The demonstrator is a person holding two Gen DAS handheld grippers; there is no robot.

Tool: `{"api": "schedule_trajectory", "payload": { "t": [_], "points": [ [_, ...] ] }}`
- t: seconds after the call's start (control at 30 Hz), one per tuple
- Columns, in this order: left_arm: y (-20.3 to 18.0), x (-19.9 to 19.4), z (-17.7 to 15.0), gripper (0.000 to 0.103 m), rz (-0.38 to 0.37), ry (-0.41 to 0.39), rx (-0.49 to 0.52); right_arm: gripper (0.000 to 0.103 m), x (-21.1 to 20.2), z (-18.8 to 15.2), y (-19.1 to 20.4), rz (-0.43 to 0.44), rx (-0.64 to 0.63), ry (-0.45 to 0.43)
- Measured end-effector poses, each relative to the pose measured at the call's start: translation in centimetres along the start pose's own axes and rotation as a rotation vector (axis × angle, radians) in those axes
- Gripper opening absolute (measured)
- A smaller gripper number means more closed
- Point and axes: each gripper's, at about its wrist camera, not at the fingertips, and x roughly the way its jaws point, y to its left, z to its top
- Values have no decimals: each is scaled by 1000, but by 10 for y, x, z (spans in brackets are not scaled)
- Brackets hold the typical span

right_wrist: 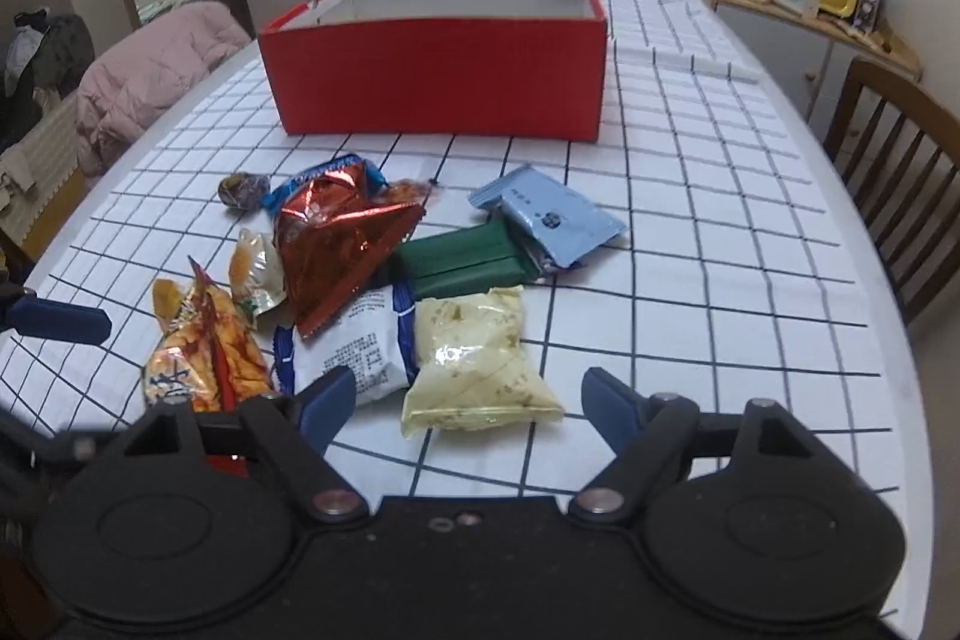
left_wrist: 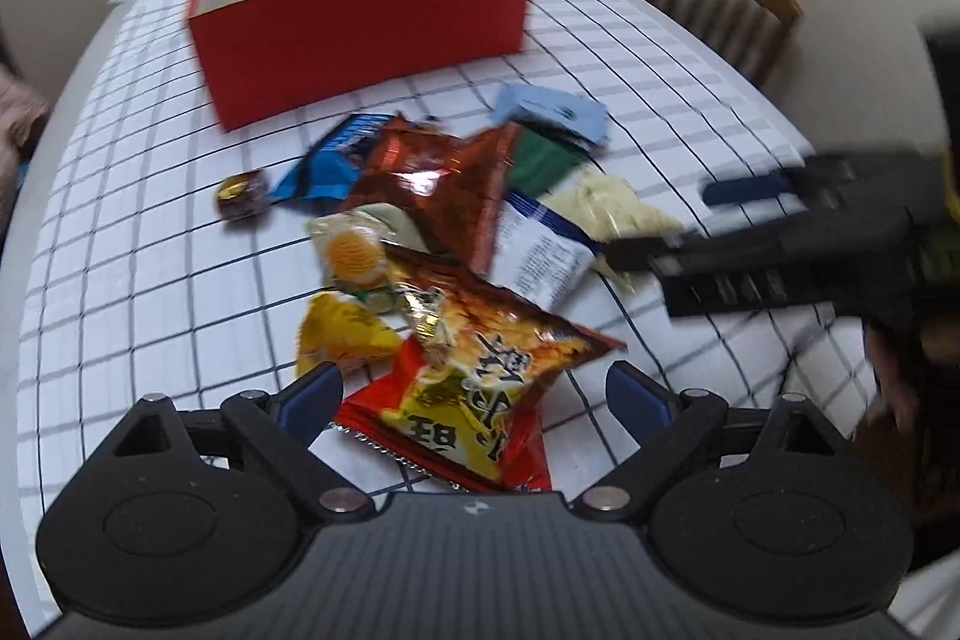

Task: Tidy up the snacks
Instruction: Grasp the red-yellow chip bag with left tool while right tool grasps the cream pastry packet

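Left wrist view
Left gripper [left_wrist: 474,397]: fingers [left_wrist: 312,394] spread wide, nothing gripped; they stand on either side of the near end of the red-and-yellow snack bag [left_wrist: 480,388], pads apart from it
Red-and-yellow snack bag: lies flat on the desk [left_wrist: 150,232]; long axis runs from the near edge up and slightly left, toward the pile
Pile: copper-red foil bag [left_wrist: 432,184] in the middle, its pointed corner aimed right; blue packet [left_wrist: 318,166] tucked under its left side; dark wrapped candy [left_wrist: 243,193] alone to the left; small yellow packet [left_wrist: 342,334] just left of the near bag
Red box [left_wrist: 360,22]: open top, white inside, behind the pile; long axis across the view, tilted down to the left
Right gripper [left_wrist: 714,214]: comes in from the right, blurred, over the pale yellow bag [left_wrist: 618,208]; whether it touches, cannot tell

Right wrist view
Right gripper [right_wrist: 468,400]: fingers [right_wrist: 327,397] parted, holding nothing; the pale yellow bag [right_wrist: 480,358] lies between them on the desk [right_wrist: 720,280], untouched
Pale yellow bag: long axis runs away from the camera, leaning a little left at the far end
White-and-blue packet [right_wrist: 354,340]: just left of it, touching
Green packet [right_wrist: 462,262]: beyond; long axis across the view
Light blue packet [right_wrist: 552,220]: overlaps the green one's right end; points away to the left
Copper-red foil bag [right_wrist: 336,244]: tip aimed right
Red box [right_wrist: 438,76]: farther back, long side facing the camera
Left gripper: only one blue finger [right_wrist: 60,322] shows at the left edge
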Motion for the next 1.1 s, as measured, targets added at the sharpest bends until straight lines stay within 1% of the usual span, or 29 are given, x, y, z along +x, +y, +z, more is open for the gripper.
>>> {"api": "schedule_trajectory", "payload": {
  "t": [0.1,0.17,0.2,0.23,0.3,0.33,0.37,0.43,0.5,0.63,0.8,0.97,1.1],
  "points": [
    [-8,9,-4,95,3,6,108,81,10,4,-5,-2,12,13],
    [-10,14,-5,95,5,15,140,81,19,6,-9,7,23,36],
    [-9,17,-5,94,3,18,140,80,22,6,-10,14,30,49],
    [-8,18,-5,92,-6,23,133,78,26,6,-11,24,35,59],
    [-4,23,-4,84,-23,34,112,75,33,7,-12,41,41,79],
    [-3,26,-4,81,-25,38,104,73,35,7,-12,42,42,86],
    [-2,28,-3,76,-25,43,98,73,37,7,-11,45,45,91],
    [0,29,-3,71,-17,40,88,67,39,6,-12,54,55,95],
    [4,30,-2,65,-21,34,67,64,38,6,-12,57,60,94],
    [11,29,-1,60,-41,27,18,59,36,5,-12,58,71,84],
    [16,26,0,54,-57,20,-22,57,31,3,-9,35,77,66],
    [22,18,3,52,-65,13,-42,57,19,2,-5,9,69,48],
    [24,6,6,52,-77,-11,-36,56,5,2,-3,-5,82,32]
  ]
}}
